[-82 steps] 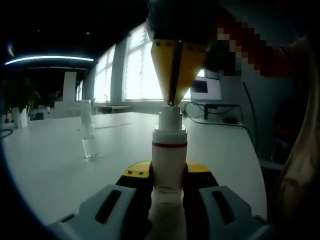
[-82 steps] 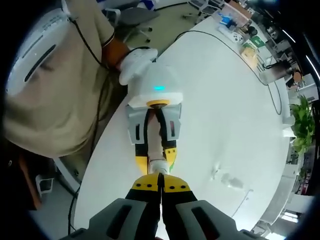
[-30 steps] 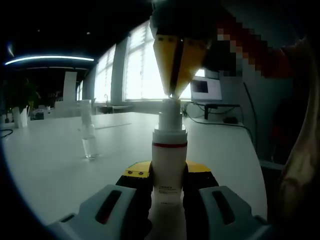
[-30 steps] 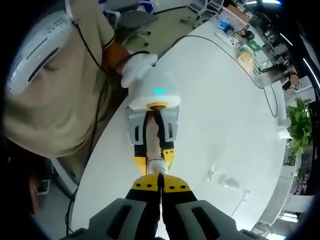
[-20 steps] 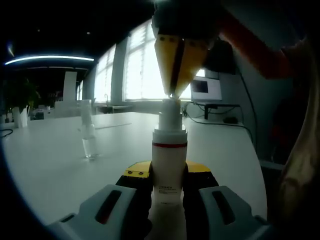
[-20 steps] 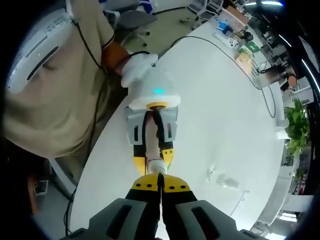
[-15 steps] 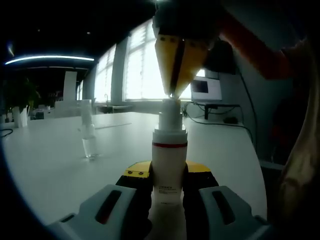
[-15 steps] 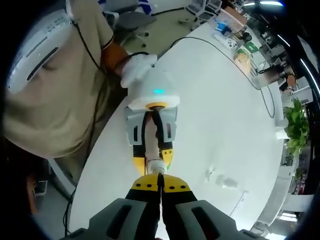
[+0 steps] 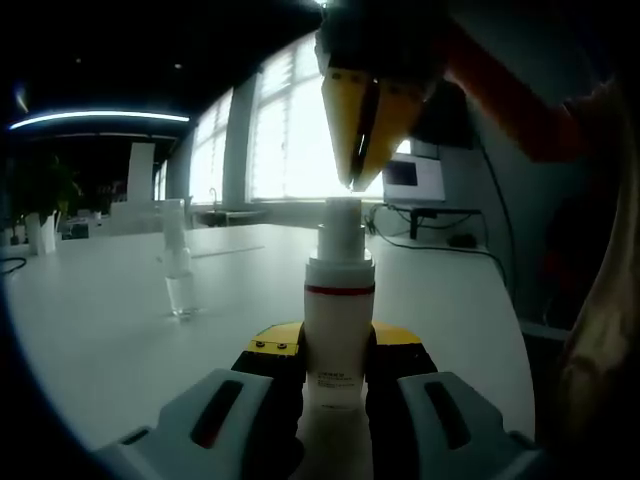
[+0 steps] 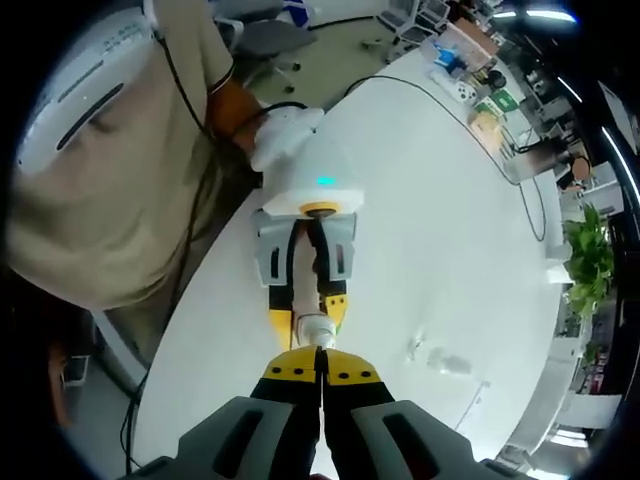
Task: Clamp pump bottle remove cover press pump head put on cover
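In the left gripper view, the left claw (image 9: 338, 372) is clamped on the white pump bottle (image 9: 338, 335), its yellow-tipped jaws pressing the body from both sides low down. The bottle stands upright on the white worktop (image 9: 110, 330), with a red ring below its collar and the bare pump head (image 9: 340, 225) on top. The right claw (image 9: 362, 180) hangs point-down over the pump head, its yellow jaws drawn together to a tip just above the head, a thin gap of light between tip and head. The clear cover (image 9: 177, 262) stands upright on the worktop, well apart from the bottle.

In the right gripper view, the right claw (image 10: 320, 372) has its jaws together, looking straight down on the pump head (image 10: 317, 330). Beyond it the left claw (image 10: 306, 300) grips the bottle, held by a person's hand (image 10: 280, 140). The cover (image 10: 440, 358) shows as a faint clear shape on the worktop (image 10: 430, 220).
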A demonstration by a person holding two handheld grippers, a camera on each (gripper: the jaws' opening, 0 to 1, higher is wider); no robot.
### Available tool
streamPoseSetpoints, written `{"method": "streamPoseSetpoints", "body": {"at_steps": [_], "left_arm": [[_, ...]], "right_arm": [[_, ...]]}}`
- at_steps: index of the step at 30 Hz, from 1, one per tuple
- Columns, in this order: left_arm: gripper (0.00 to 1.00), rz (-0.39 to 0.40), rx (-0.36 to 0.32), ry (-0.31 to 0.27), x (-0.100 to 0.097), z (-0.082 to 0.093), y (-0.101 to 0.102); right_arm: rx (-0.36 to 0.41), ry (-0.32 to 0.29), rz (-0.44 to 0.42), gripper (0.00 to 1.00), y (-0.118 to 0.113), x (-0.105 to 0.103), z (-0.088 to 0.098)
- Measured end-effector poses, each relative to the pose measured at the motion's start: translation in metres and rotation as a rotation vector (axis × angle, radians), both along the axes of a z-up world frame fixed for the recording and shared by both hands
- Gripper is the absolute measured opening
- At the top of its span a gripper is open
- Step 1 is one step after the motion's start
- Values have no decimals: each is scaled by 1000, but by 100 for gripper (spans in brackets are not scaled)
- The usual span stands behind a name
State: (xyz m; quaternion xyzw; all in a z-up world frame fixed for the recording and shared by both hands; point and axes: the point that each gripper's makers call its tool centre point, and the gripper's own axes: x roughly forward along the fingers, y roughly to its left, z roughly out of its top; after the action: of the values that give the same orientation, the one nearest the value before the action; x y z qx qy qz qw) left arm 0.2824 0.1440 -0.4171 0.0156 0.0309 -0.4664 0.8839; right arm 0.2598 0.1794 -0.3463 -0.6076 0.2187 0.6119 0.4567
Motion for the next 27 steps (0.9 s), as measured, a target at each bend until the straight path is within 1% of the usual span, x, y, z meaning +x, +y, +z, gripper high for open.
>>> {"method": "streamPoseSetpoints", "body": {"at_steps": [13,27], "left_arm": [[14,2,0,0,1,0,1],[14,2,0,-2,-1,0,-1]], "right_arm": [[30,-15,-14,0,-11,-3,6],[118,-31,-73,0,-27,-3,14]]}}
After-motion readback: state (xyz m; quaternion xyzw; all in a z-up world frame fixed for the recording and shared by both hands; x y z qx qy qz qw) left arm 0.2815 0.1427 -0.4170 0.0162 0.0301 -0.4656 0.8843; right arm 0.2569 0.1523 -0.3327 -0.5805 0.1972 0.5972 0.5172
